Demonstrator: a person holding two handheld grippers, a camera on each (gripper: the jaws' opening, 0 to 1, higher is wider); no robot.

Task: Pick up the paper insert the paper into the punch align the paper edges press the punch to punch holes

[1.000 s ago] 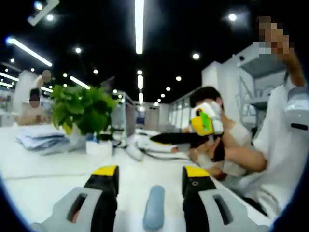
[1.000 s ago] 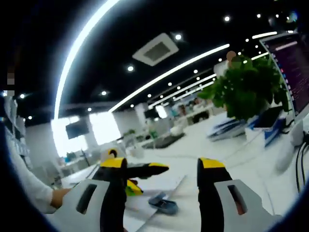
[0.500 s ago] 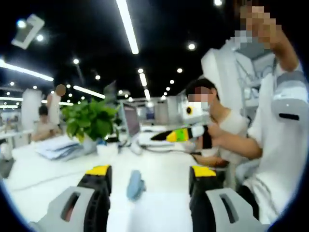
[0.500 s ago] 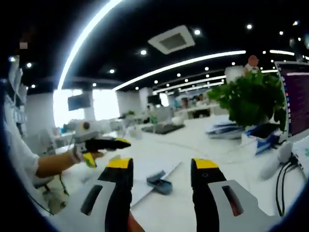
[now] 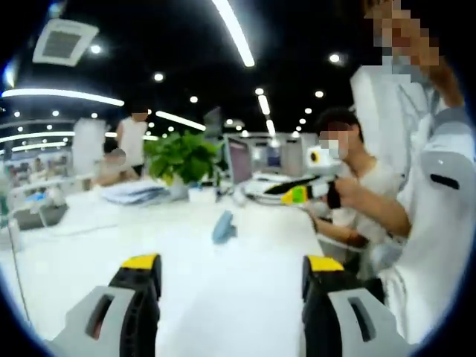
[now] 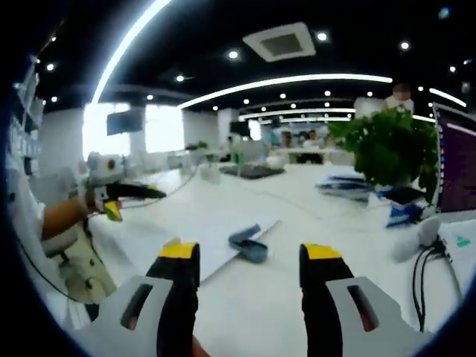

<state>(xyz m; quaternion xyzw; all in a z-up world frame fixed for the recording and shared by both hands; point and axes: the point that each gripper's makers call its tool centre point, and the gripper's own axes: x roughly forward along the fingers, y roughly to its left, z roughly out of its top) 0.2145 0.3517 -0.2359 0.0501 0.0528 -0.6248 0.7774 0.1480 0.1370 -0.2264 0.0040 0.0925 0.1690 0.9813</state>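
A long white surface is seen in both views, carrying all the items. In the right gripper view, a large white sheet of paper lies flat on the surface, one long edge running diagonally toward the far side. A small blue-grey hole punch sits at that edge of the paper, touching it; whether the sheet is inside its slot cannot be told. In the left gripper view the same punch is seen standing on the bare surface toward the far edge, well apart from both grippers. A leafy green potted plant stands near the far edge of the surface, with a stack of papers just beside it; in the right gripper view the plant is found at the right, next to a dark monitor at the surface's edge. The left gripper is held above the near part of the surface with its yellow-tipped jaws spread wide and nothing between them. The right gripper is likewise held with its jaws wide apart and empty, the punch and paper lying beyond them. In the left gripper view the right gripper is seen at the right, held in a person's hand.
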